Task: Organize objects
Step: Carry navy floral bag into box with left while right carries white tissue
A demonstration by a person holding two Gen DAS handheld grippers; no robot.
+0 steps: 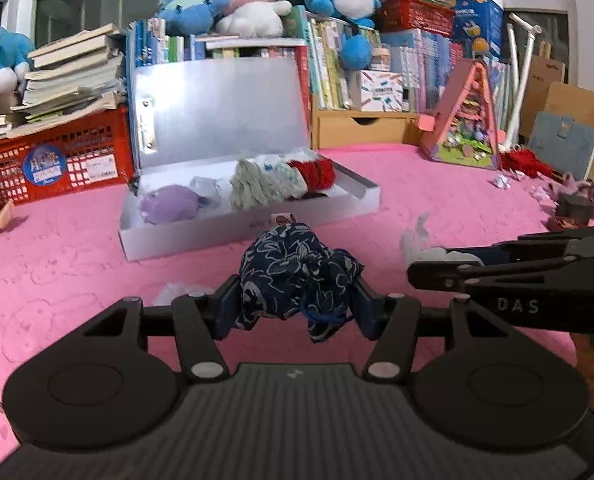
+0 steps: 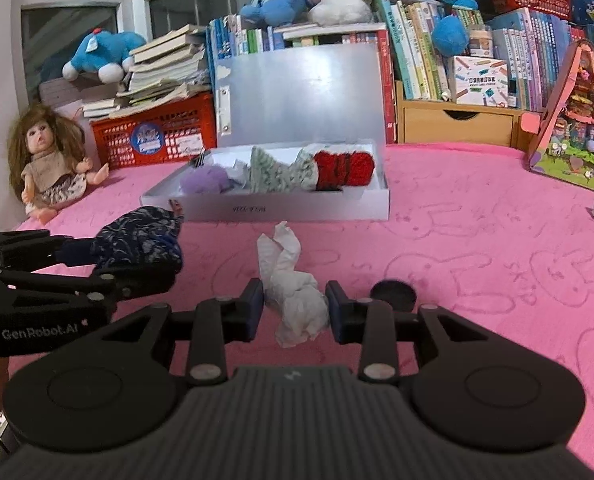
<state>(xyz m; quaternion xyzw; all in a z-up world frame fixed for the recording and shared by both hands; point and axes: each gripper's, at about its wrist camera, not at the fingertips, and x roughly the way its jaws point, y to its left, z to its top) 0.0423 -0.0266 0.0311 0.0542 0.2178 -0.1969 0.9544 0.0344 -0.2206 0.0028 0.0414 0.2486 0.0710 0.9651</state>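
Two grips on — left tool (image 1: 295, 300) clamps navy cloth bundle (image 1: 297, 272), right tool (image 2: 295, 310) pinches tissue wad (image 2: 293, 292) — I'd bin both in the box (image 1: 253, 228).

A pink blanket (image 2: 477, 240) carries an open white box (image 2: 265, 208), doll (image 2: 51, 160), black disc (image 2: 393, 295).

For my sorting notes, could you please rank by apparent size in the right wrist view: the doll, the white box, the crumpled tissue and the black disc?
1. White box
2. Doll
3. Crumpled tissue, though it lies nearer the camera, so its place against the doll is unsure
4. Black disc
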